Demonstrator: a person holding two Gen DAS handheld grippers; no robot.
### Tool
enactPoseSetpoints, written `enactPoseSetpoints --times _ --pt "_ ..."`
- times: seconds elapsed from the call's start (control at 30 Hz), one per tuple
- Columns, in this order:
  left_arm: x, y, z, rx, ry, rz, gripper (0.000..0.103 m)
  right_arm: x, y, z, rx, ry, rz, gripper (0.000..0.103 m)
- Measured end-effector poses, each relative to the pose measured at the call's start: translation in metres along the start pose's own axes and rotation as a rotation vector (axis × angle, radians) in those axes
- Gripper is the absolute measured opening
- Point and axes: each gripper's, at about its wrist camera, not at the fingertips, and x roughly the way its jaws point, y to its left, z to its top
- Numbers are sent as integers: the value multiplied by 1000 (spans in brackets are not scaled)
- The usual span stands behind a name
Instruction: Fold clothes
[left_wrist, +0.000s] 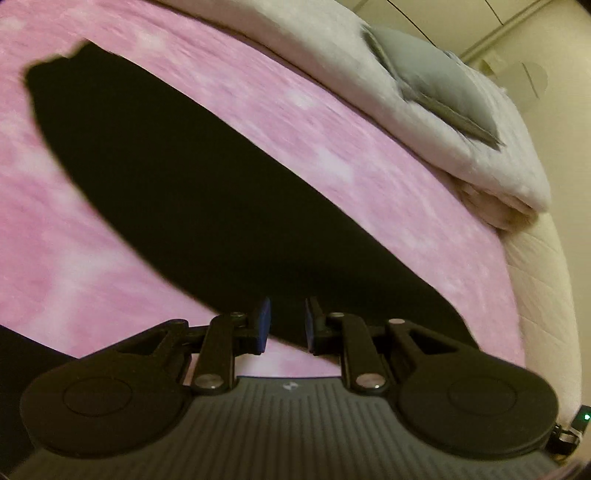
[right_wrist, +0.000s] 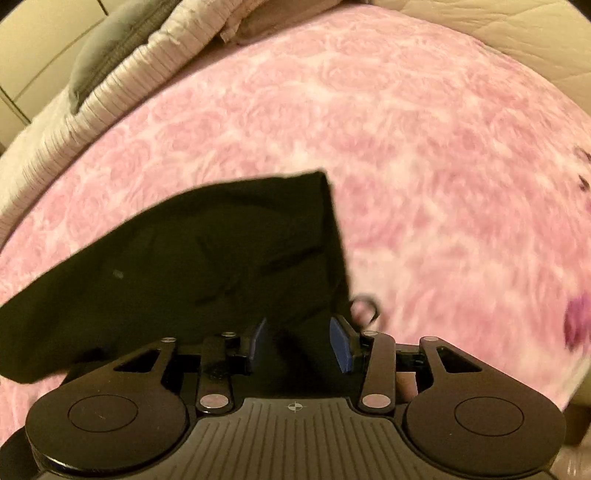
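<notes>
A black garment (left_wrist: 177, 177) lies flat on the pink bedspread (left_wrist: 332, 122). Left gripper (left_wrist: 287, 325) stands slightly parted, empty. Right gripper (right_wrist: 301, 341) is half open above the garment's edge, gripping nothing.

both wrist views close, angled down, sharing black garment (left_wrist: 207, 206) on pink bedspread (right_wrist: 424, 166)

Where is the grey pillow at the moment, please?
The grey pillow lies on the folded pale quilt at the far edge of the pink blanket: upper right in the left wrist view, upper left in the right wrist view.
</notes>
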Motion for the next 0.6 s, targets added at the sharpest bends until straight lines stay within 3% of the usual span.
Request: enactPoseSetpoints --times 0.3,0.53,0.57,0.6 --pt "36 -67 -15 32 -7 56 16 43 -73 63 -5 56 171 43" --pt "48 -81 -20 -34 -3 90 16 106 -90 115 32 92 315 42" --pt "49 -82 -20 -42 -4 93 16 111 -88 117 17 98 323 39" --pt "51 -82 -18 -49 -5 96 16 117 -85 119 3 104 332 15"
